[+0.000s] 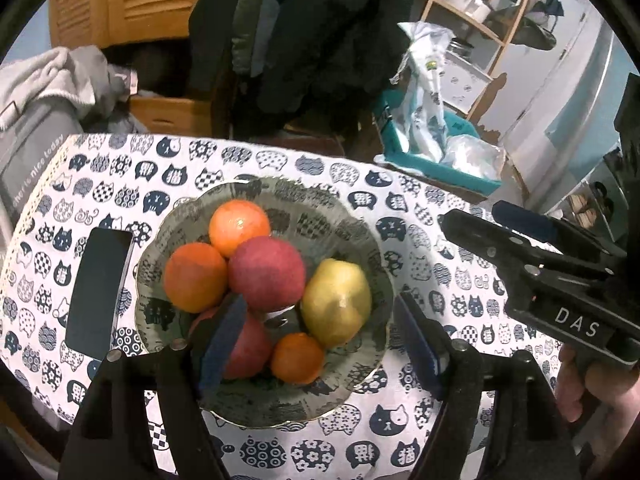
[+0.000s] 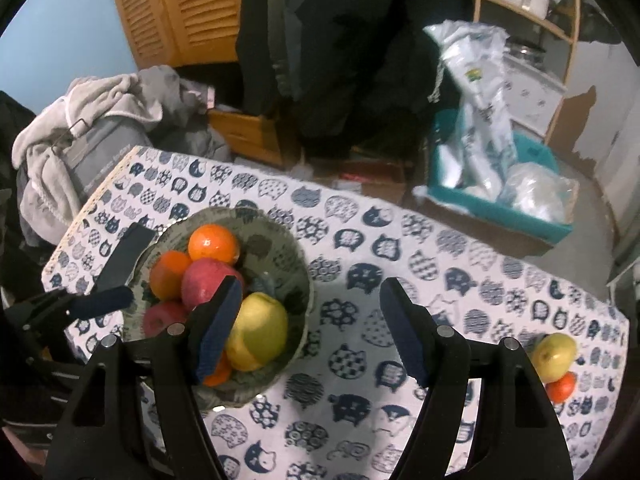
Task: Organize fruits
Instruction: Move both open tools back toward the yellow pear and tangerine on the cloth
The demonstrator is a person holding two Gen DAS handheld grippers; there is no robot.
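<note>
From my left wrist camera, left to right: a dark phone [image 1: 99, 294] lies flat on the cat-print tablecloth [image 1: 280, 164] at centre left, just beside the patterned bowl [image 1: 352, 236] that fills the middle of the frame. In the bowl I count two oranges [image 1: 239, 227] at upper left, a red apple [image 1: 267, 274] in the middle, a second red apple [image 1: 248, 350] partly behind my left tong finger, a small tangerine [image 1: 297, 358] at the lower edge and a yellow-green apple [image 1: 335, 308] on the right. My left gripper [image 1: 320, 352] stands partly open above the bowl, nothing pinched between its pads. At the right edge my right gripper [image 1: 496, 220] juts in, "DAS" on its body, with a hand [image 1: 588, 384] beneath it.

From my right wrist camera, the bowl sits at centre left. My right gripper [image 2: 312, 328] is likewise partly open and empty, its left pad in front of the fruit and its right pad over bare cloth. At the far right edge a second yellow-green apple [image 2: 556, 354] rests on the tablecloth, touching a loose tangerine [image 2: 562, 388] just below it, well apart from the bowl. A teal bin [image 2: 520, 216] of plastic bags stands beyond the table at upper right.
</note>
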